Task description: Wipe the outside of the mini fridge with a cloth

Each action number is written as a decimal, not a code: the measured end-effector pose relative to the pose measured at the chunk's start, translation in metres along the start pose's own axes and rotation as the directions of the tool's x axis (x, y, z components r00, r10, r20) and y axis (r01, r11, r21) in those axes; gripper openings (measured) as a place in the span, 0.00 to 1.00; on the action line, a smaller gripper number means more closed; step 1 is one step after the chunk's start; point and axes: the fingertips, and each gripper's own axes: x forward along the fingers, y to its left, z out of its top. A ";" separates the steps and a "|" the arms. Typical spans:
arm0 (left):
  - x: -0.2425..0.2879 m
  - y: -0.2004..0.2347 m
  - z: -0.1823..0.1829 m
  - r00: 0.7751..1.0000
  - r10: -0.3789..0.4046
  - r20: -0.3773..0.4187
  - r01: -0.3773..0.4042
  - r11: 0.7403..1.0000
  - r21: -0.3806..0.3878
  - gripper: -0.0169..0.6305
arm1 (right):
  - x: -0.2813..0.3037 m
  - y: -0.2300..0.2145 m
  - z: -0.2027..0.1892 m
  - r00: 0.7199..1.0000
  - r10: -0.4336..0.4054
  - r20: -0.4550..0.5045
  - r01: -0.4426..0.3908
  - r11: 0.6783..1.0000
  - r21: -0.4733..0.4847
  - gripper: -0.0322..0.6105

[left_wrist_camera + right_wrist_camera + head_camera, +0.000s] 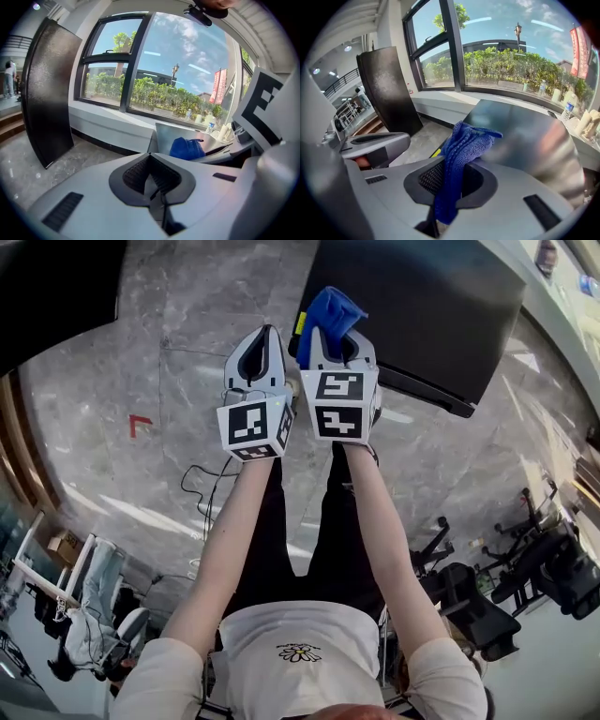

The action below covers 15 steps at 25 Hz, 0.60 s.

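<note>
The mini fridge (422,306) is a black box on the marble floor, just ahead and right of both grippers. Its glossy top (534,136) fills the right of the right gripper view and shows in the left gripper view as a grey slab (171,133). My right gripper (339,338) (450,180) is shut on a blue cloth (328,315) (461,150), which sticks up out of the jaws by the fridge's near corner. My left gripper (262,338) (152,176) is alongside it on the left, shut with nothing in it. The cloth (186,148) shows past its jaws.
A second tall black panel (56,287) (389,89) stands to the left under the windows. Cables (202,488) and a red mark (139,425) lie on the floor. Office chairs (544,568) crowd the right. Bottles (568,110) sit on the window sill.
</note>
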 end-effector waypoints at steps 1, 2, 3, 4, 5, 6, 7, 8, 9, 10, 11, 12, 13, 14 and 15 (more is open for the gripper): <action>0.005 -0.008 0.001 1.000 -0.015 -0.001 0.015 1.000 0.010 0.03 | -0.002 -0.006 -0.002 1.000 -0.005 0.001 0.005 1.000 0.010 0.16; 0.009 -0.015 0.002 1.000 -0.028 -0.003 0.028 0.999 0.019 0.03 | -0.004 -0.012 -0.004 1.000 -0.010 0.002 0.010 1.000 0.020 0.16; 0.013 -0.023 0.003 0.999 -0.041 -0.004 0.041 0.999 0.027 0.03 | -0.006 -0.018 -0.007 1.000 -0.014 0.002 0.014 0.999 0.031 0.16; 0.016 -0.032 0.004 0.999 -0.052 -0.006 0.052 0.998 0.034 0.03 | -0.009 -0.026 -0.010 1.000 -0.018 0.003 0.018 0.999 0.042 0.16; 0.019 -0.041 0.003 0.998 -0.063 -0.009 0.063 0.997 0.041 0.03 | -0.012 -0.034 -0.013 1.000 -0.023 0.003 0.022 0.998 0.052 0.16; 0.022 -0.052 0.002 0.997 -0.074 -0.013 0.075 0.996 0.047 0.03 | -0.016 -0.043 -0.018 1.000 -0.028 0.004 0.028 0.998 0.059 0.16; 0.025 -0.064 -0.001 0.996 -0.086 -0.018 0.086 0.995 0.053 0.03 | -0.020 -0.052 -0.023 0.999 -0.035 0.003 0.034 0.997 0.066 0.16; 0.027 -0.075 -0.004 0.995 -0.097 -0.023 0.098 0.993 0.058 0.03 | -0.024 -0.061 -0.029 0.999 -0.040 0.003 0.040 0.997 0.073 0.16; 0.029 -0.086 -0.008 0.994 -0.108 -0.028 0.110 0.992 0.063 0.03 | -0.028 -0.070 -0.034 0.999 -0.045 0.003 0.045 0.996 0.080 0.16; 0.031 -0.097 -0.012 0.992 -0.118 -0.034 0.120 0.990 0.067 0.03 | -0.032 -0.078 -0.040 0.999 -0.050 0.002 0.049 0.995 0.088 0.16; 0.033 -0.108 -0.015 0.991 -0.127 -0.040 0.129 0.989 0.071 0.03 | -0.036 -0.087 -0.045 0.999 -0.054 0.001 0.054 0.994 0.094 0.16; 0.034 -0.118 -0.018 0.990 -0.135 -0.045 0.139 0.988 0.075 0.03 | -0.041 -0.095 -0.050 0.998 -0.059 0.001 0.059 0.993 0.099 0.16; 0.036 -0.129 -0.020 0.988 -0.144 -0.051 0.148 0.986 0.078 0.03 | -0.046 -0.104 -0.054 0.998 -0.065 0.001 0.064 0.993 0.103 0.16; 0.037 -0.140 -0.023 0.987 -0.154 -0.055 0.158 0.984 0.081 0.03 | -0.051 -0.112 -0.057 0.998 -0.070 0.001 0.070 0.992 0.108 0.16; 0.038 -0.151 -0.025 0.985 -0.165 -0.060 0.169 0.982 0.082 0.03 | -0.056 -0.122 -0.061 0.997 -0.075 0.001 0.074 0.991 0.113 0.16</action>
